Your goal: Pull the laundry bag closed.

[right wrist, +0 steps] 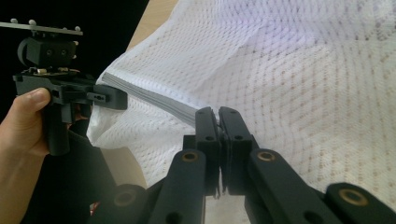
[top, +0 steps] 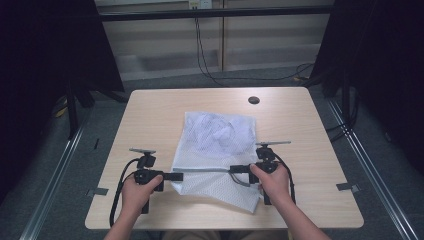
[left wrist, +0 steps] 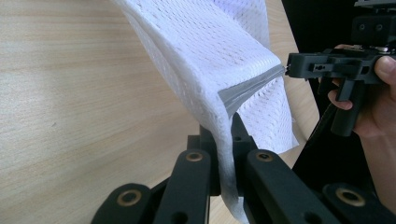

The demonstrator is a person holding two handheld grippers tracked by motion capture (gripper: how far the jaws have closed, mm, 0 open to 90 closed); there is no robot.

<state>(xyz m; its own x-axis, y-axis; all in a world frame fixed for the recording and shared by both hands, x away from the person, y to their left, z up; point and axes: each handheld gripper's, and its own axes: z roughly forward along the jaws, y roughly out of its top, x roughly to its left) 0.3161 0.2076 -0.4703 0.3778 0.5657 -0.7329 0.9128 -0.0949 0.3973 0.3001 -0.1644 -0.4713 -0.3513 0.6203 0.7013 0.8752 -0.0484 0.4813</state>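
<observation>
Nearest the lens, at 6 o'clock on the counter point(top: 150, 115), found the left hand point(top: 135, 192) and right hand point(top: 274, 182), each gripping a tool. Recorded the left gripper point(top: 176, 176) at about 7 o'clock and the right gripper point(top: 236, 170) at about 5 o'clock, pointed at one another. Found the fingers of both fully closed. Left pair pinched on the near left corner of the mesh bag point(top: 220, 145), with cloth running down between them in the left gripper view. Right pair clamped on the grey band point(top: 207, 170) at its other end. Noted that band pulled taut and level between the two tools, raised off the counter.

Located the bag at the centre of the counter, reaching toward 6 o'clock, far half lying flat, near edge lifted. Judged it very light, limp and without stiffness, and likely to sag, fold and slide on the smooth wood wherever unsupported. Judged the open weave prone to snagging on finger tips. Rated the stitched grey band and the corners as the soundest places for a hold, being thicker than the single mesh layer.

Recorded appearance: white honeycomb netting, semi-transparent, wood grain showing through. Noted crumpled white contents point(top: 212, 131) bunched at the far end, toward 12 o'clock. Could not identify those contents.
</observation>
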